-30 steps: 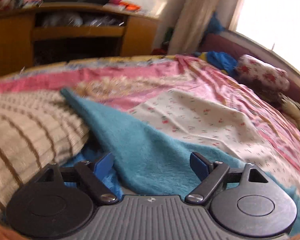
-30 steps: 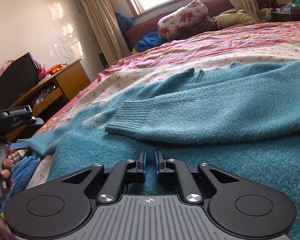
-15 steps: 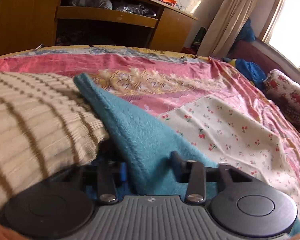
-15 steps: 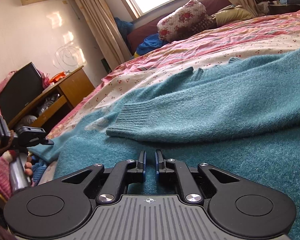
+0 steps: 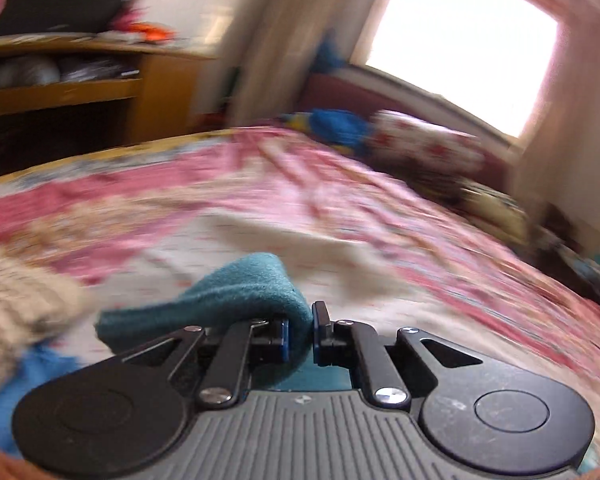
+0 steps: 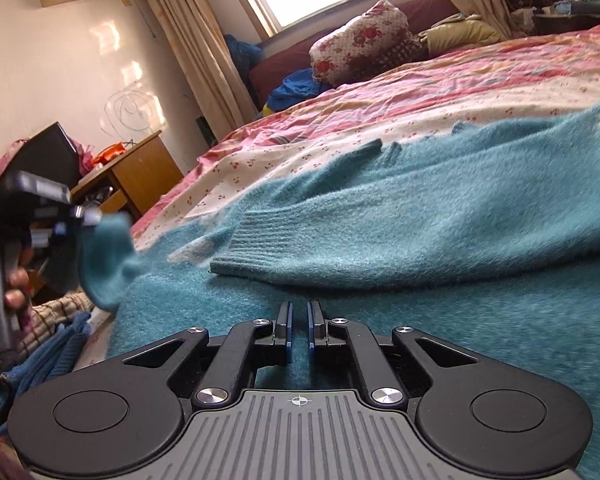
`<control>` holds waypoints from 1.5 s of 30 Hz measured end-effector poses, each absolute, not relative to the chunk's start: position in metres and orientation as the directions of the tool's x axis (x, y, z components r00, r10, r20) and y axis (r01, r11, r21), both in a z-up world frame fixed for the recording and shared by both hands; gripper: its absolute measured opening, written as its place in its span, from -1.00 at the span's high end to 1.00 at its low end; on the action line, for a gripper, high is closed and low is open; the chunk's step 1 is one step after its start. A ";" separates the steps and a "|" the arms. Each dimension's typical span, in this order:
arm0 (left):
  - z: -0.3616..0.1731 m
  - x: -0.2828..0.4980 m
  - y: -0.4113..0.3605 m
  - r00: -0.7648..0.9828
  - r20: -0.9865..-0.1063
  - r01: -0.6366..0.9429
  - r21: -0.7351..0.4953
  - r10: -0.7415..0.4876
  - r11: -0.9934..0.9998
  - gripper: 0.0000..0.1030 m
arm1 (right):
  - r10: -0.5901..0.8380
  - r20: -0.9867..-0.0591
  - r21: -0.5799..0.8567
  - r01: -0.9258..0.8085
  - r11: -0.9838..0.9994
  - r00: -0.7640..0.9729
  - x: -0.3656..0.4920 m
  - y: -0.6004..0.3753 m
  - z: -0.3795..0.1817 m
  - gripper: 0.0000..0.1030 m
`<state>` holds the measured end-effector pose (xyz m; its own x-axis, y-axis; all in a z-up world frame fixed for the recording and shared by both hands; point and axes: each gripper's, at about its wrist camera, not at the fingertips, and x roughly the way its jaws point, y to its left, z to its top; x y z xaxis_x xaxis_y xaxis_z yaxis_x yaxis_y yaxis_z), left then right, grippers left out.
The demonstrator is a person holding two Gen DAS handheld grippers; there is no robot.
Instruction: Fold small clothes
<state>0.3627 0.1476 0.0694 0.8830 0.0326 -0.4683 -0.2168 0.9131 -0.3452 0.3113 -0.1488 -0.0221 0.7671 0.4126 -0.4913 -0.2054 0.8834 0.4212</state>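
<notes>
A fuzzy teal sweater (image 6: pixel 440 208) lies spread on the bed, one sleeve folded across its body with the ribbed cuff (image 6: pixel 252 248) toward me. My left gripper (image 5: pixel 300 334) is shut on a corner of the teal sweater (image 5: pixel 252 288) and holds it lifted above the bedspread; it also shows at the left of the right wrist view (image 6: pixel 76 216), with the raised corner (image 6: pixel 104 260) hanging from it. My right gripper (image 6: pixel 299 330) rests low on the sweater's near edge, jaws nearly closed with teal fabric between them.
A beige striped garment (image 5: pixel 16 312) and a blue knit (image 6: pixel 56 356) lie at the bed's left edge. A wooden cabinet (image 5: pixel 80 92) stands beyond the bed. A floral pillow (image 6: pixel 360 44) and a window are at the far end. The pink patchwork bedspread (image 6: pixel 480 80) stretches beyond the sweater.
My left gripper has closed on the sweater's corner and lifted it off the bed, swinging fast enough to blur the view. My right gripper has stayed in place on the sweater.
</notes>
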 end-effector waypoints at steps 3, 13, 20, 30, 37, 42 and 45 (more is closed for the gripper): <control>0.082 0.364 0.095 0.890 -0.442 -0.057 -0.356 -0.114 0.933 0.69 | 0.409 -0.498 0.406 -0.211 0.889 0.765 0.297 -0.159 -0.016 0.81; 0.050 0.348 -0.067 0.735 -0.548 0.329 -0.226 -0.399 0.917 0.32 | 0.344 -0.525 0.447 -0.092 0.890 0.778 0.281 -0.229 -0.009 0.75; 0.037 0.311 -0.018 0.750 -0.554 0.295 -0.208 -0.361 0.933 0.13 | 0.310 -0.508 0.436 -0.070 0.897 0.803 0.288 -0.243 0.004 0.75; 0.009 0.265 0.056 0.802 -0.530 0.097 -0.342 -0.277 0.935 0.10 | 0.322 -0.510 0.107 -0.313 0.944 0.797 0.307 -0.163 0.041 0.50; 0.000 0.248 0.065 0.819 -0.498 0.111 -0.350 -0.285 0.930 0.10 | 0.251 -0.575 -0.181 -0.421 0.889 0.779 0.337 -0.082 0.036 0.32; 0.001 0.246 0.071 0.821 -0.484 0.122 -0.371 -0.304 0.920 0.09 | 0.140 -0.598 -0.202 -0.318 0.926 0.789 0.362 -0.080 0.030 0.77; 0.003 0.246 0.072 0.825 -0.479 0.126 -0.363 -0.300 0.923 0.09 | 0.158 -0.565 -0.085 -0.247 0.965 0.810 0.366 -0.111 0.048 0.79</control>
<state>0.2455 0.0720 0.0025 0.8249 -0.3004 -0.4789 0.1257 0.9234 -0.3626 0.3660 -0.1106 0.0484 0.8098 0.1578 -0.5651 -0.2473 0.9652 -0.0847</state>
